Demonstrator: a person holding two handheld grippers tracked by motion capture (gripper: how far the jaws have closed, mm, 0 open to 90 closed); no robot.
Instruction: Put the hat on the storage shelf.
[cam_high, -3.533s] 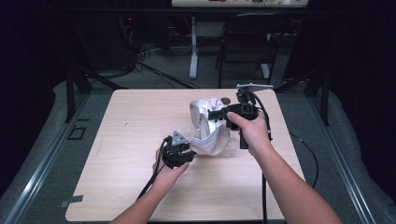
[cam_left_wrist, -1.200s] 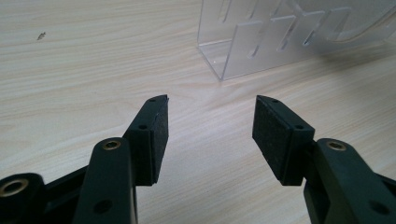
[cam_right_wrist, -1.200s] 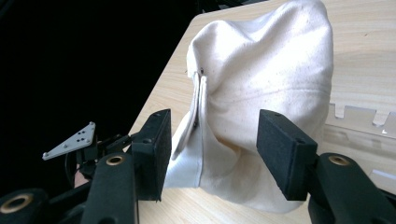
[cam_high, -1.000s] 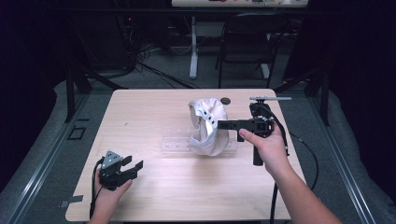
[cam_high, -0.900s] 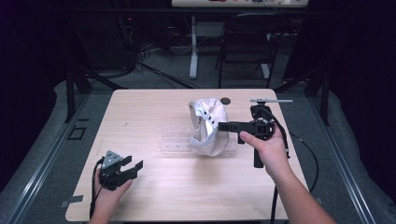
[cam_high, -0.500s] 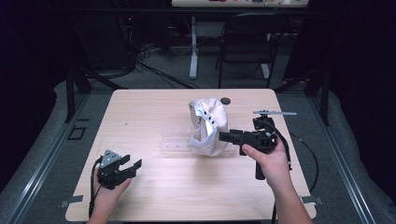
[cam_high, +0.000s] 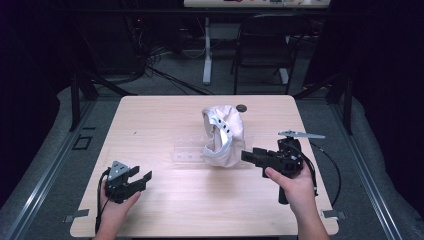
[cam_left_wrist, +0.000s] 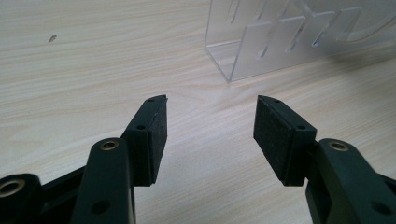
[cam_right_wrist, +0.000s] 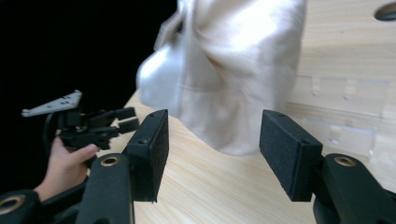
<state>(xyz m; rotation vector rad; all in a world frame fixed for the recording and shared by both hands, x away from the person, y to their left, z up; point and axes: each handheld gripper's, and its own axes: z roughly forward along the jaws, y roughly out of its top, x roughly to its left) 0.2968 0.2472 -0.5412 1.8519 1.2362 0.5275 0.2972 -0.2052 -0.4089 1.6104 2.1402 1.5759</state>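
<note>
A white cloth cap (cam_high: 222, 135) stands draped over a clear acrylic stand (cam_high: 187, 154) in the middle of the wooden table (cam_high: 165, 120). My right gripper (cam_high: 245, 156) is just right of the cap, pointing at it, jaws open and empty. In the right gripper view the cap (cam_right_wrist: 233, 70) hangs a little beyond the right gripper (cam_right_wrist: 212, 135), apart from its pads. My left gripper (cam_high: 142, 179) rests at the front left, open with nothing in it. In the left gripper view the left gripper (cam_left_wrist: 210, 112) faces bare wood, with the clear stand (cam_left_wrist: 261, 42) farther off.
A small dark round spot (cam_high: 241, 107) lies on the table behind the cap. A cable (cam_high: 327, 160) trails from the right gripper toward the table's right edge. Black frame legs and a chair stand on the floor beyond the far edge.
Earlier both grippers were at the cap. The left hand drew back to the front left and stays there. The right gripper has moved away from the cap, nearer the front and lower.
</note>
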